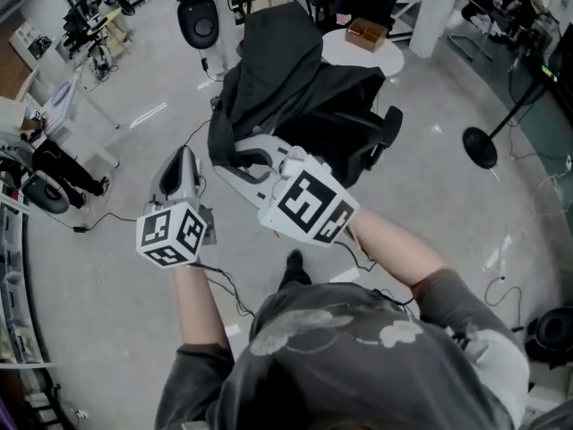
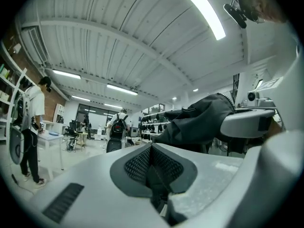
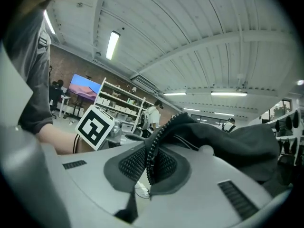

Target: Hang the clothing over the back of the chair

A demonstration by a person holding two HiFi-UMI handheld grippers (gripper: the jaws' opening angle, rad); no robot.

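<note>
A black jacket (image 1: 277, 70) lies draped over a black office chair (image 1: 390, 129) at the middle top of the head view. My right gripper (image 1: 235, 156) reaches to the jacket's lower left edge. In the right gripper view its jaws (image 3: 151, 161) are shut on the jacket's zipper edge (image 3: 156, 137), and the cloth (image 3: 228, 137) runs off to the right. My left gripper (image 1: 184, 158) hangs to the left of the chair, apart from the jacket. Its pads (image 2: 152, 152) are pressed together with nothing between them. The jacket (image 2: 199, 120) shows ahead and to its right.
A round white table (image 1: 387, 57) carrying a wooden box (image 1: 367, 32) stands just behind the chair. A fan stand's base (image 1: 481, 147) sits on the floor at right, and cables trail at left. A person (image 1: 54, 173) is at the far left.
</note>
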